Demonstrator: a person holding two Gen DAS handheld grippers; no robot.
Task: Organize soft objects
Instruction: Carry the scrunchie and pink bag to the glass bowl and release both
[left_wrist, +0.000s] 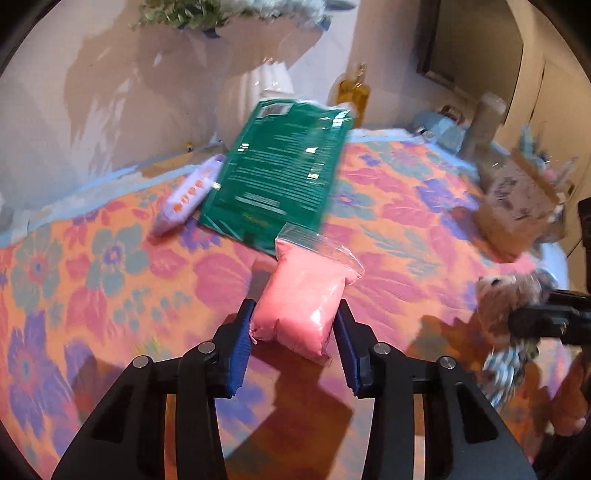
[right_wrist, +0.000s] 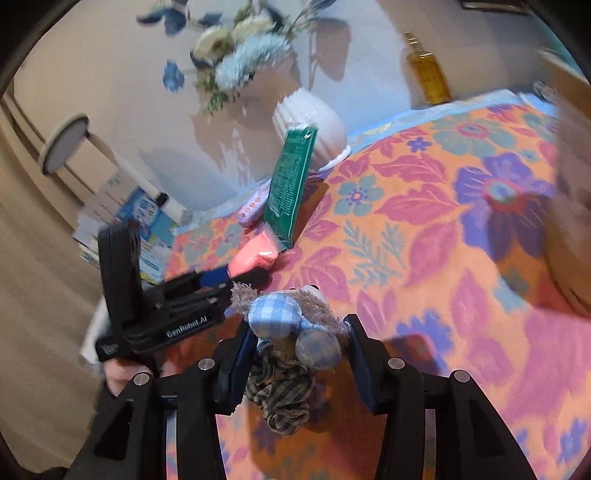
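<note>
On floral cloth (left_wrist: 110, 258), left tool (left_wrist: 295, 317) pinching plump pink pouch (left_wrist: 303, 299), right tool (right_wrist: 299, 332) seemingly gripping plaid rag doll (right_wrist: 284, 332)

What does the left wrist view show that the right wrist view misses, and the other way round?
Only the left wrist view: the left claw closed on the pink bag, a cardboard box at the far right, and blue items behind it.

Only the right wrist view: the right claw gripping the plush toy, the white vase with flowers, and stacked boxes off the table's left.

Both: the floral tablecloth, green packet, lilac packet, amber bottle, the pink bag and the toy.
</note>
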